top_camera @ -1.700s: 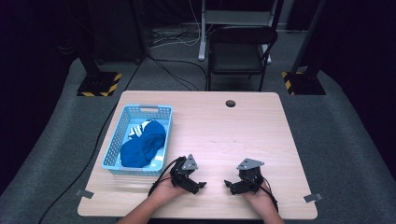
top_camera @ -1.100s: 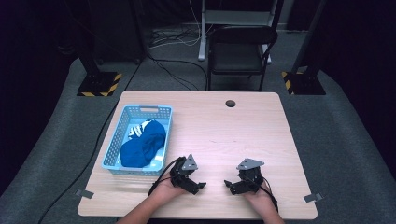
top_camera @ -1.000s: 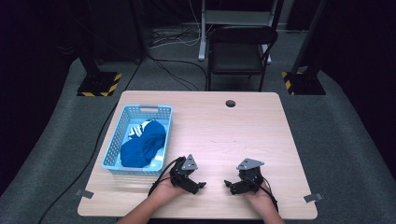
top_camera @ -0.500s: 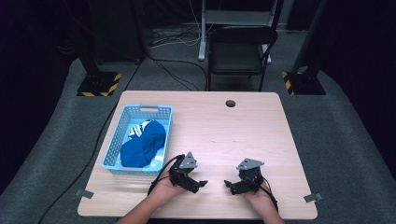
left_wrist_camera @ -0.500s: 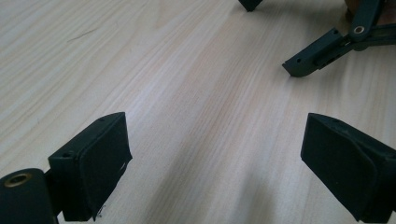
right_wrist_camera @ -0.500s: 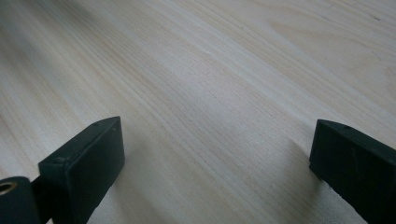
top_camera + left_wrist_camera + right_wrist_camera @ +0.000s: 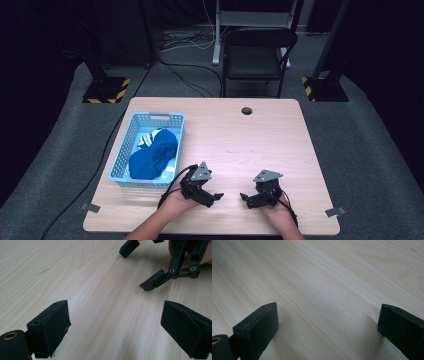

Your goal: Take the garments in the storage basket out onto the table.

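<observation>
1. The blue cloth (image 7: 152, 159) is seen left of centre in the high view, heaped in the light-blue basket (image 7: 126, 150) with a striped white piece (image 7: 146, 139) at its upper end; it is judged to be the thing to be handled, being nearest the grippers.
2. The left gripper (image 7: 215, 196) is held low on the table (image 7: 260, 140) at bottom centre, jaws spread wide and empty; the right gripper (image 7: 244, 196) is held just beside it, jaws likewise wide and empty.
3. A clash is judged possible: the two sets of jaws point at each other, close together, and in the left gripper view the right gripper's jaws are seen at upper right.
4. The cloth may snag on the basket's mesh, or the light basket may be dragged if it is lifted carelessly.
5. The cables trailing at the lower edge may catch.
6. Bare wood is left across the centre and right of the frame; the table's near edge lies just below the hands.
</observation>
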Tool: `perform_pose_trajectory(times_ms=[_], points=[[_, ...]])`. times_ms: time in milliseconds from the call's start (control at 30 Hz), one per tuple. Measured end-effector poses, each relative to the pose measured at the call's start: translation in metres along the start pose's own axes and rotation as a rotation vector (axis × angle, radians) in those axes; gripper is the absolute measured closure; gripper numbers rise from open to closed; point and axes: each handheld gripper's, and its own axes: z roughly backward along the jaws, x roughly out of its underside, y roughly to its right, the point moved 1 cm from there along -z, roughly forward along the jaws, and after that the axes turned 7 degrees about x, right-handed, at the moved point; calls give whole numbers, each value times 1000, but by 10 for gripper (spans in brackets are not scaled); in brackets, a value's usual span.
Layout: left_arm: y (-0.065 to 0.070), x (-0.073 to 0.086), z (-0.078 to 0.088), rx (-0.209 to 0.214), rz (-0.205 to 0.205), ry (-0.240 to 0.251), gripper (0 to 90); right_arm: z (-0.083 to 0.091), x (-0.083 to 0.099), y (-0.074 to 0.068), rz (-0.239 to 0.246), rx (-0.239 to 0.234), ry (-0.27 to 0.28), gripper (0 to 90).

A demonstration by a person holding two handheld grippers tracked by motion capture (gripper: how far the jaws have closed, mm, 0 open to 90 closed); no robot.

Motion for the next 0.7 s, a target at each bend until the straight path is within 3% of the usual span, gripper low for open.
perform_pose_trajectory(times_ms=[700], points=[[-4, -12, 26, -12, 13, 44, 86, 0, 0, 0, 0, 1, 0, 26]])
